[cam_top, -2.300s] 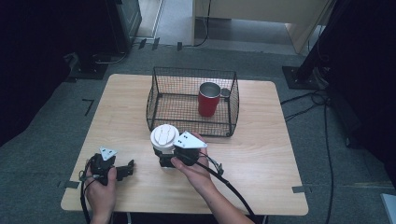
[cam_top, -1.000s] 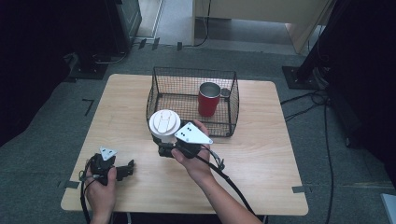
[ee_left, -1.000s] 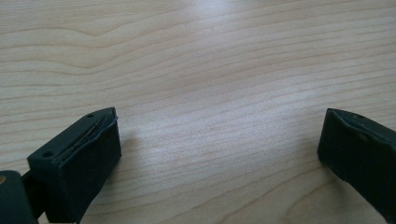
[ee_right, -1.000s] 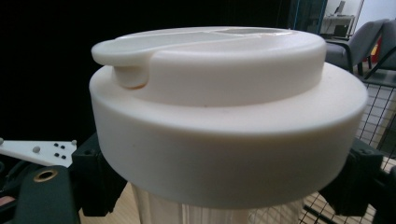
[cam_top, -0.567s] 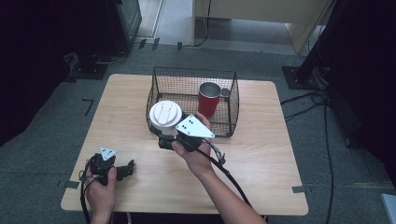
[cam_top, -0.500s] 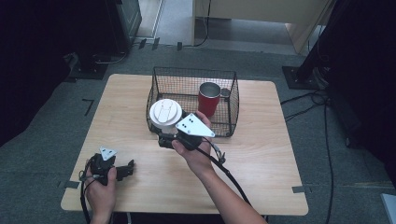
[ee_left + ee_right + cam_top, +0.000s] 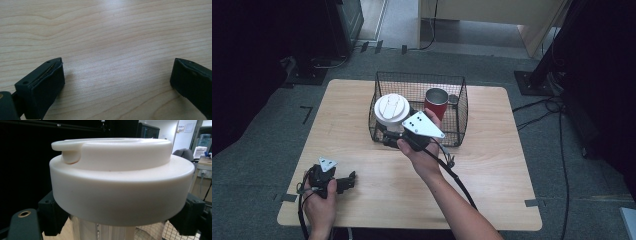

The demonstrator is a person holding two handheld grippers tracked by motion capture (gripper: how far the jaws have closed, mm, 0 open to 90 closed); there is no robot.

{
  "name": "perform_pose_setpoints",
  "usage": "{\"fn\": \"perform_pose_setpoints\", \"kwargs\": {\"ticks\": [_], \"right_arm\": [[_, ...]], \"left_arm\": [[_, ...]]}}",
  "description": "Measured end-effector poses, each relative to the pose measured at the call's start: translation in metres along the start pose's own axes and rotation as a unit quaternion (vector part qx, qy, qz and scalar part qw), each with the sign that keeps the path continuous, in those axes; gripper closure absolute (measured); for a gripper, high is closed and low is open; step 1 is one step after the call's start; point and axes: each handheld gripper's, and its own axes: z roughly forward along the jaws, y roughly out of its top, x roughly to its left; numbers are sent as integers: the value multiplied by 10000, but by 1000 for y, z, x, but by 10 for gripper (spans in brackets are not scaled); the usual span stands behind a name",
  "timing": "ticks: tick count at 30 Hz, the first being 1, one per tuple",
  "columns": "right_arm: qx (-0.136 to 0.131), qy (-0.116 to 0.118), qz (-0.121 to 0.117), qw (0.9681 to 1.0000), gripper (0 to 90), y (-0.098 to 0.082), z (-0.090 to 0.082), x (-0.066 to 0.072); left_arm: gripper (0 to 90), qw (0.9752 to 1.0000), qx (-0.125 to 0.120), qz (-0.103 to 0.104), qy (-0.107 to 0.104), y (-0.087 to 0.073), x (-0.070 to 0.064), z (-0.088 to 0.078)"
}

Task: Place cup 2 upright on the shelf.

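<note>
A person's right gripper (image 7: 393, 134) holds a tumbler (image 7: 392, 111) with a white lid (image 7: 120, 180) in the air, just in front of a black wire basket (image 7: 382, 85) on a wooden table (image 7: 492, 170). The jaws pinch the tumbler's clear body just under the lid, one on each side, as the right gripper view shows; the tumbler stands upright in the grip. Seen from the high view, it hangs at the basket's near left corner, at about 7 o'clock from the basket's middle, its lid level with or above the basket's rim.

Inside the basket stands a red cup (image 7: 436, 102), upright and open at the top, toward the right half; what it holds cannot be told. A small grey object (image 7: 453, 99) lies just beside the cup at its 2 o'clock, too small to identify.

The left gripper (image 7: 347, 182) rests on the table at about 8 o'clock from the basket, well apart from it, gripped by the left hand (image 7: 319, 200). Its jaws are spread wide over bare wood, with nothing between them.
</note>
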Motion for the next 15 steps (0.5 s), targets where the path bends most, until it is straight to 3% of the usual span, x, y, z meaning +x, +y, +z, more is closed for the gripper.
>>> {"fn": "perform_pose_setpoints", "kwargs": {"ticks": [15], "right_arm": [[-104, -220, -55, 9997, 160, 16, 18, -14]], "left_arm": [[0, 10000, 4, 8, -3, 0, 0, 0]]}}
